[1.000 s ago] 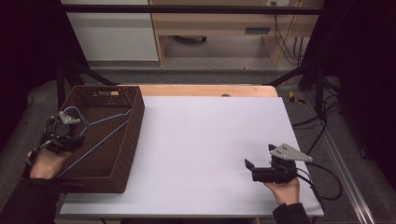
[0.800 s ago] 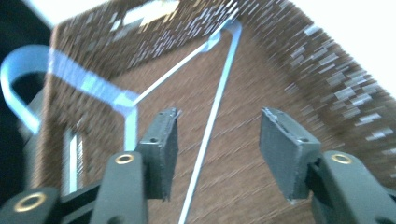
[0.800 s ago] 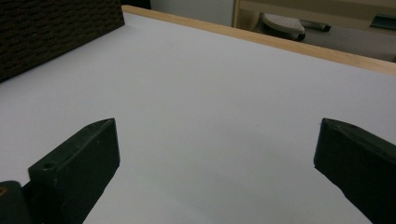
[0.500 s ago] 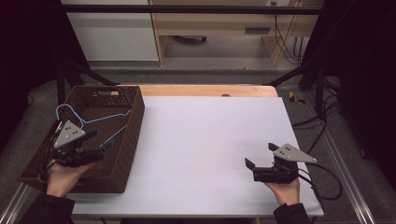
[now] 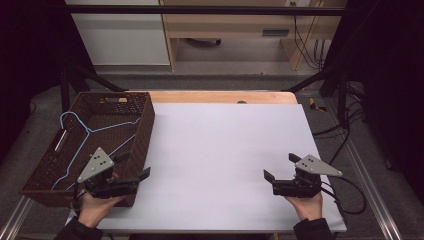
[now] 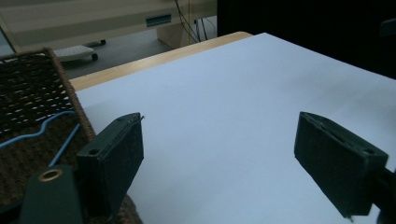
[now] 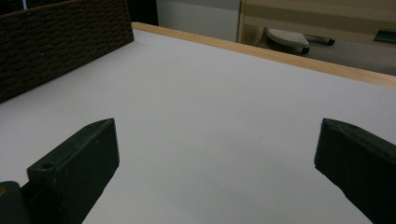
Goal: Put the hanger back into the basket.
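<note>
Your left gripper (image 5: 134, 168) hangs over the near right corner of the wicker basket (image 5: 144, 127), its jaws having just opened, wide apart on nothing; the blue hanger (image 5: 82, 145) lies inside. Draw away level, clear of the rim. Your right gripper (image 5: 278, 174), jaws spread and empty, rests on the white bench (image 5: 225, 145).

You get even overhead light on the white, matte table (image 5: 225, 150); its surroundings fall dark, shadows stay soft, and both gripper views blur nearby.
</note>
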Action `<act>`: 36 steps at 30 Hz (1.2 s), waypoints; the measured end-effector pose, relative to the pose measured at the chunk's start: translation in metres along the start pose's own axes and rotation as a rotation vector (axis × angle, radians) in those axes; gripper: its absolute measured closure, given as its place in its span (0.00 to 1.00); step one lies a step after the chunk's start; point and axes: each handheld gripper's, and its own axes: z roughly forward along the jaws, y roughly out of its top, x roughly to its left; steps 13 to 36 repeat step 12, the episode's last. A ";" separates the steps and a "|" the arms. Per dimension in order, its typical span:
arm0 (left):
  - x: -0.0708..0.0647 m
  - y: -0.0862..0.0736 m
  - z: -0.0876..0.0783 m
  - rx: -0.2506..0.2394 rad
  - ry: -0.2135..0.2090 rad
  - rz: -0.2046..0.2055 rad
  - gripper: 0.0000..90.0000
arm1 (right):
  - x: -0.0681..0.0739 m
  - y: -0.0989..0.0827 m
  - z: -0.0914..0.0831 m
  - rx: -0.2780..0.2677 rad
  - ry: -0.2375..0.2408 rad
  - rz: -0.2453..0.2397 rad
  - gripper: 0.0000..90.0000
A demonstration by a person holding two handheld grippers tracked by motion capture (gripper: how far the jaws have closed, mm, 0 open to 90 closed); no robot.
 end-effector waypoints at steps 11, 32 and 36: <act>-0.003 -0.013 0.010 0.010 0.021 0.004 0.16 | 0.002 -0.001 -0.002 -0.015 0.012 -0.003 0.01; -0.002 -0.014 0.011 0.012 0.019 0.006 0.16 | 0.002 -0.001 -0.002 -0.013 0.011 0.000 0.01; -0.002 -0.014 0.011 0.012 0.019 0.006 0.16 | 0.002 -0.001 -0.002 -0.013 0.011 0.000 0.01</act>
